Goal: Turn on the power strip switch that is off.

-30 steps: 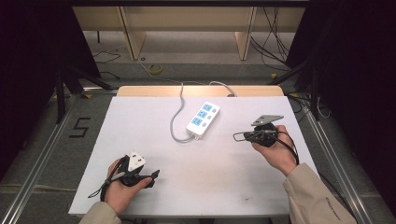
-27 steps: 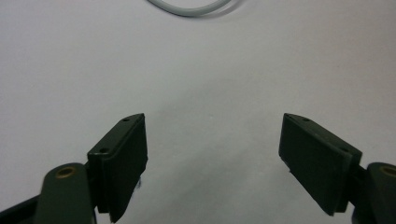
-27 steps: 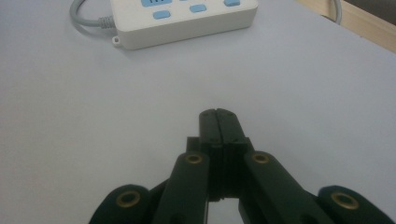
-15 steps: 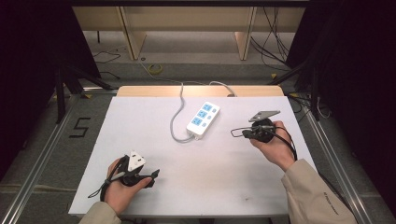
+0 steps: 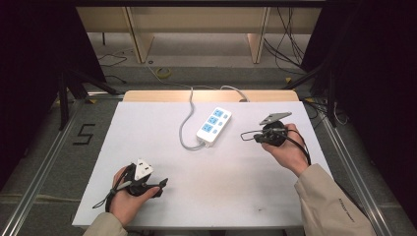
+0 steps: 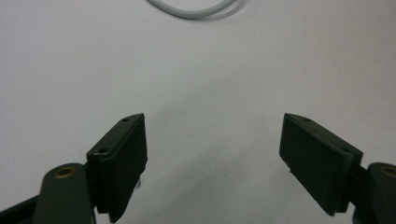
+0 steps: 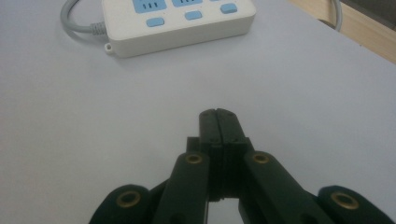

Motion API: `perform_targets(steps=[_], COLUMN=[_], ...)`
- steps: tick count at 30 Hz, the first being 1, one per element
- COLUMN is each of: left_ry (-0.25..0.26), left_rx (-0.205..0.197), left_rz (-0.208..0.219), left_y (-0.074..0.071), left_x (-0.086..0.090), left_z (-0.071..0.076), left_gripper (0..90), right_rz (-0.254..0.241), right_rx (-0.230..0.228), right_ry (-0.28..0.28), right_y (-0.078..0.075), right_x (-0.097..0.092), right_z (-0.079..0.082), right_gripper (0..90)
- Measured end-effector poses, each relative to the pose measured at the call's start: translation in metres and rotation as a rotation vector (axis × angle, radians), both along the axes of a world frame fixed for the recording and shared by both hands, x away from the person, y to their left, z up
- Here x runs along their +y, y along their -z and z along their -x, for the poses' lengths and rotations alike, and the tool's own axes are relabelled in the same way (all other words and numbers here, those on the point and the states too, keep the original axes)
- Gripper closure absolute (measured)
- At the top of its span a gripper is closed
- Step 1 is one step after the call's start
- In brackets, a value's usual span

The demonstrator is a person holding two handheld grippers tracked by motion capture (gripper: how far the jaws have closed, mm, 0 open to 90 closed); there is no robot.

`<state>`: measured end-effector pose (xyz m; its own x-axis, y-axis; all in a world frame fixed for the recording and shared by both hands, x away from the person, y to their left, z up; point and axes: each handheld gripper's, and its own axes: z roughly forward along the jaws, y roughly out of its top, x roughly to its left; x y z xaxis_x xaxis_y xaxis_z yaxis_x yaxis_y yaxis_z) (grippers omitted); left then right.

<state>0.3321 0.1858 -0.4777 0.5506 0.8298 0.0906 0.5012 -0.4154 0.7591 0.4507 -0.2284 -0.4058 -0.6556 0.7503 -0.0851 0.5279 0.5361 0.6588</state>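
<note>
Landmark: the white power strip (image 5: 213, 126), lying mid-table on the white table (image 5: 147, 123), slightly twd the far edge, sockets up.

Left gripper (image 5: 163, 183) sits well apart from the strip, near the table's front-left; jaws apart w/ nothing btwn them, just bare tabletop seen past them in the left gripper view (image 6: 212, 154). Prob. parked there, out of the way, while the other hand works.

Strip's grey cord (image 5: 184, 123) loops off its near end, curls left, then runs back over the far edge; that loop lies btwn left gripper & strip, so a straight reach from there would cross it.

Right gripper (image 5: 244, 134) is just right of the strip, jaws pressed together, empty (image 7: 218, 122), tips aimed at it. Closed tips suit poking a switch button (image 7: 193, 15), I'd judge. Nothing blocks that path.
</note>
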Motion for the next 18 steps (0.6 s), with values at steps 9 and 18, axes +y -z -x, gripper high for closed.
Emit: perform_targets(steps=[9, 18], left_ry=[0.0, 0.001], left_rx=[0.002, 0.001], left_rz=[0.002, 0.001], left_y=[0.0, 0.0], left_x=[-0.001, -0.001], left_z=[0.0, 0.0], left_gripper=[23.1, 23.1], right_rz=[0.009, 0.013], right_rx=[0.007, 0.015], right_ry=[-0.004, -0.005], right_y=[-0.002, -0.004], right_x=[0.004, 0.008], right_z=[-0.007, -0.013], right_gripper=[90.0, 90.0])
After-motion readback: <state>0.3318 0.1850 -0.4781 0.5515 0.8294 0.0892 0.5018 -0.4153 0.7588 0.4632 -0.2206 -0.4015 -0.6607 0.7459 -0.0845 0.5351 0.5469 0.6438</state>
